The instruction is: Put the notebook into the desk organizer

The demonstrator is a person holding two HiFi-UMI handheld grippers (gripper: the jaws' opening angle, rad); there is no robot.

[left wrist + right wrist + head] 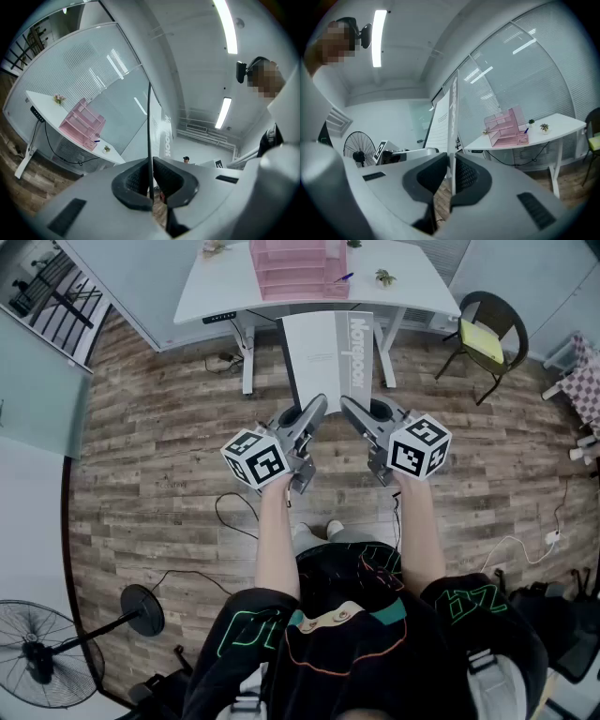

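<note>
— Notebook (pixel 328 352) in the head view? Up in the air, well short of the desk organizer (pixel 298 268), near edge pinched by left gripper (pixel 317 411) and right gripper (pixel 349 411).
— Risky. Could droop or swing, held by one edge only.
— Left gripper view: clamped tight on the thin notebook (pixel 150 117) edge, desk organizer (pixel 82 124) far ahead.
— Could slip free if tilted; barely any cover between pads.
— Right gripper view: likewise closed on the notebook (pixel 451 112), still far from the desk organizer (pixel 506 126).
— Could twist the cover if pushed unevenly, or catch on the desk organizer frame.
</note>
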